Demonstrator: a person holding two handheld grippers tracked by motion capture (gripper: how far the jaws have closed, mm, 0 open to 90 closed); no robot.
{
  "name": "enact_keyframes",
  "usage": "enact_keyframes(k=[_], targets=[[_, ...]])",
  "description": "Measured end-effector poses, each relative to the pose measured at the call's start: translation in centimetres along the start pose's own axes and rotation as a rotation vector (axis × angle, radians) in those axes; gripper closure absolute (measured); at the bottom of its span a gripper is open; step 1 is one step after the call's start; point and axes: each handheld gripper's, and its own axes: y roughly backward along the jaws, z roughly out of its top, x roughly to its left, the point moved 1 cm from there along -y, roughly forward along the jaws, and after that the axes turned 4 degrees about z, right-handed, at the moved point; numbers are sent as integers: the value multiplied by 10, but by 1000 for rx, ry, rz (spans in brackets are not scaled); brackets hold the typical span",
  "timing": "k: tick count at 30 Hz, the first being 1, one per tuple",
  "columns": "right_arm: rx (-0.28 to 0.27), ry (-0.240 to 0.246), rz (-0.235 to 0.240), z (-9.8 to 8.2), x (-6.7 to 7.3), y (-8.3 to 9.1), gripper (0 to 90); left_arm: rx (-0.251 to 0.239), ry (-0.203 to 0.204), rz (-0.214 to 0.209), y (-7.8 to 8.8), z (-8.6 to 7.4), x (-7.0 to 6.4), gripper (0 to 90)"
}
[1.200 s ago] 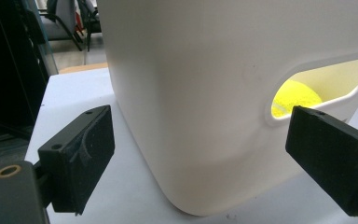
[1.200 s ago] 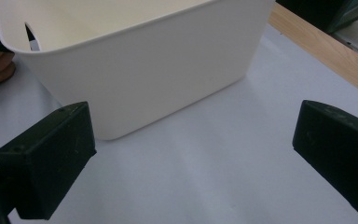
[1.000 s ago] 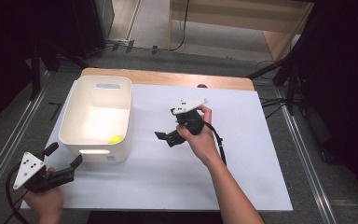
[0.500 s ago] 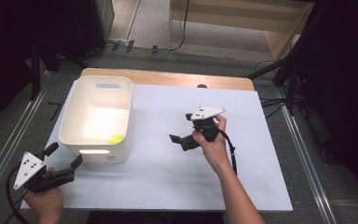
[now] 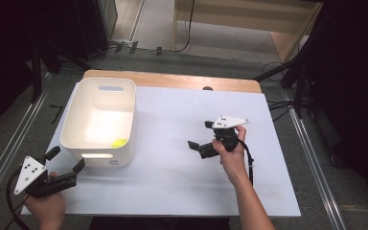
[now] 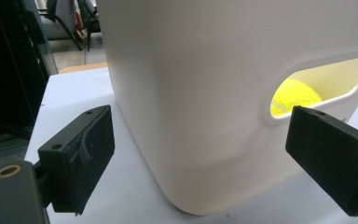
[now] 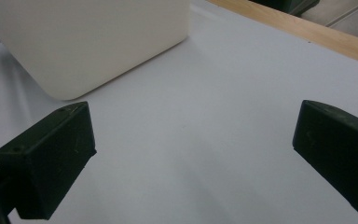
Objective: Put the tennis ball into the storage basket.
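A: Start near; where do the left tongs [image 5: 67, 173] sit?

B: At the near left corner of the desk [image 5: 182, 191], jaws spread wide and holding nothing; they point at the near wall of the white bin [image 5: 76, 139], close to it but not touching.

A: And the ball?

B: The yellow-green ball [image 5: 120, 142] lies on the bin's floor, in its near right corner; I judge the main step done, since the ball is in the bin and both tongs are empty; what is left looks like little more than drawing back.

A: The right tongs [image 5: 199, 147]?

B: Farther in, at mid-desk, well apart from the bin; jaws wide apart over bare white surface, nothing between them.

A: What does one view add?

B: The left gripper view catches the ball [image 6: 294, 95] through the bin's handle slot, low against the wall; the high view looks down on it from above; the right gripper view has the bin [image 7: 88, 42] as a plain outer wall.
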Motion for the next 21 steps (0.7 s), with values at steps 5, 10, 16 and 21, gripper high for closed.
enact_keyframes(k=[5, 10, 16, 21], targets=[[-17, -19, -11, -9, -3, 9, 0, -3, 1, 0, 0, 0, 0, 79], [-32, -35, -32, -18, -8, 19, 0, 7, -1, 6, 0, 0, -1, 79], [-45, -49, -45, -27, -12, 27, 0, 5, -2, 5, 0, 0, -1, 79], [-57, -69, -65, -37, -15, 36, 0, 8, -6, 4, 0, 0, -1, 79]])
